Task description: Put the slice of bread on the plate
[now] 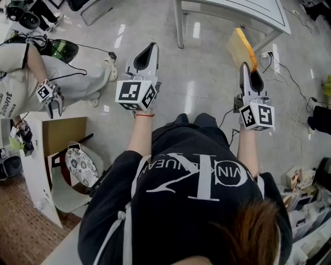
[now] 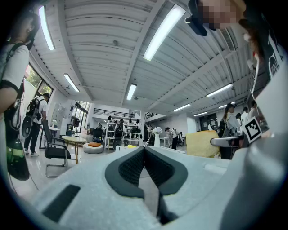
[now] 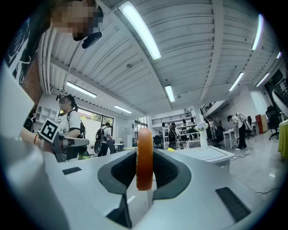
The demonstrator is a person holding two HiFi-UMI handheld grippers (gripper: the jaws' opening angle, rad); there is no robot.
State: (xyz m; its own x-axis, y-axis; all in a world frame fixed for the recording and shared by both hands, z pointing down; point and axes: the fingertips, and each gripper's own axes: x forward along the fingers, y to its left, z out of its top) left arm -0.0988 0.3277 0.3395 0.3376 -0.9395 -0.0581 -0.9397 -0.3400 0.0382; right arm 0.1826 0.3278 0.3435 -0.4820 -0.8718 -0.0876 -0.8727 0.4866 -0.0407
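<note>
The slice of bread [image 1: 239,45], pale with an orange-brown crust, is held out over the floor, and my right gripper [image 1: 247,67] is shut on its near edge. In the right gripper view the bread [image 3: 144,166] stands edge-on between the two dark pads [image 3: 167,170]. My left gripper [image 1: 150,47] is level to the left, shut with nothing in it; its pads [image 2: 130,166] meet at the tip. From the left gripper view the bread [image 2: 201,143] shows at the right. A white patterned plate [image 1: 81,165] lies low at the left, beside a cardboard box.
Another person [image 1: 31,77] with a marker-cube gripper [image 1: 49,97] stands at the left. A white table [image 1: 232,10] is ahead with cables [image 1: 289,77] on the tiled floor to its right. Clutter [image 1: 305,207] fills the lower right.
</note>
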